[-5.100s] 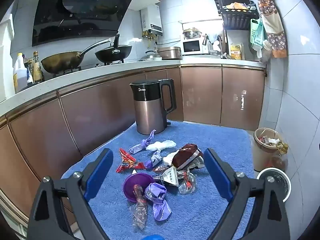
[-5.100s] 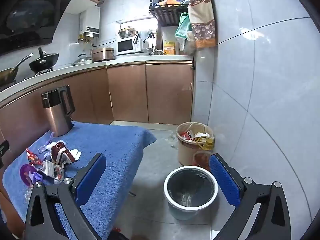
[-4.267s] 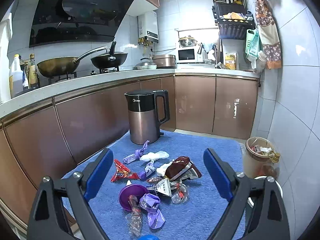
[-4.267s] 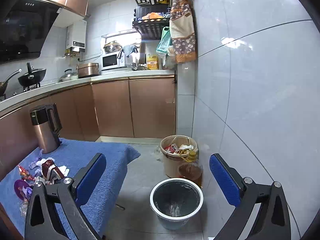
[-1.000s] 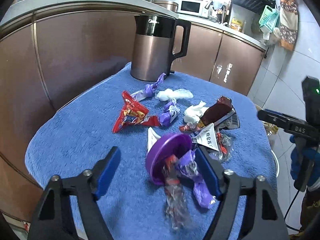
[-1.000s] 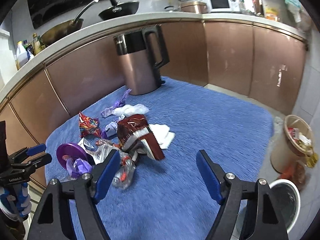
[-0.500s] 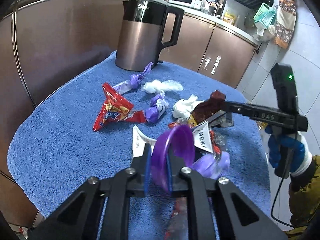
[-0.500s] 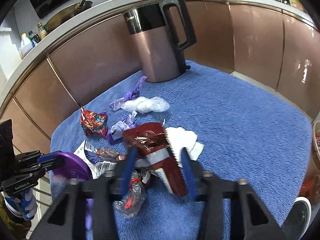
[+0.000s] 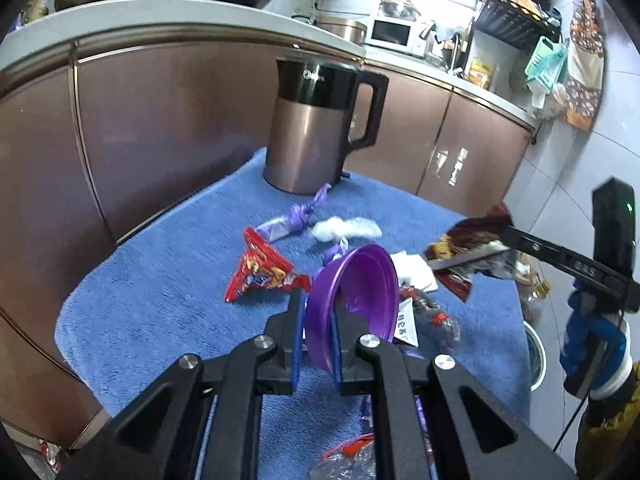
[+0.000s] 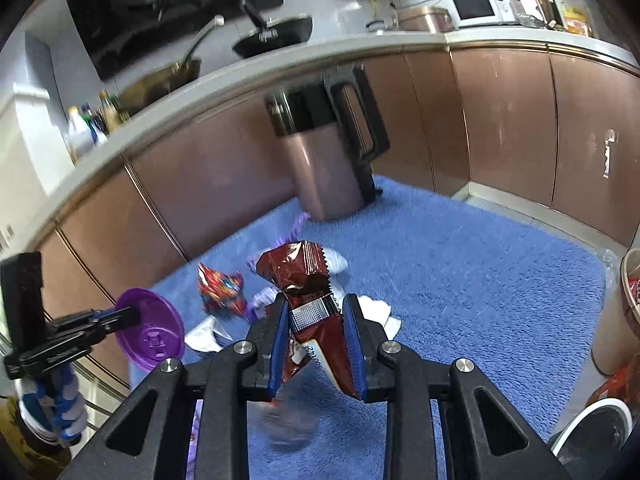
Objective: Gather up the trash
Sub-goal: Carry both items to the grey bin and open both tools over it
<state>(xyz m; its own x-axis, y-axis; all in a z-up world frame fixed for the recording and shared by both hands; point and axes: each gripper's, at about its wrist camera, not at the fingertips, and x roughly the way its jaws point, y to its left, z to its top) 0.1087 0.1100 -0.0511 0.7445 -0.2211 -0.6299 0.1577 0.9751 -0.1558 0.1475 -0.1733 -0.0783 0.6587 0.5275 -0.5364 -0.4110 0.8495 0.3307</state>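
Note:
My left gripper (image 9: pixel 316 312) is shut on the rim of a purple plastic bowl (image 9: pixel 356 280) and holds it tilted above the blue towel (image 9: pixel 160 288); the bowl also shows in the right wrist view (image 10: pixel 152 332). My right gripper (image 10: pixel 316 312) is shut on a dark red snack wrapper (image 10: pixel 296 272), lifted off the towel; it also shows in the left wrist view (image 9: pixel 468 240). A red wrapper (image 9: pixel 260 268), purple wrappers (image 9: pixel 296 216), white tissue (image 9: pixel 344 229) and clear wrappers (image 9: pixel 432 316) lie on the towel.
A copper electric kettle (image 9: pixel 316 128) stands at the towel's far edge. Brown cabinets (image 9: pixel 168 112) run behind. A white-rimmed bin (image 10: pixel 596 436) stands on the floor at the right, beside a tan full bin (image 10: pixel 624 312).
Both grippers have closed and lifted: the left raised the purple bowl off the towel, the right raised the dark red wrapper off the pile.

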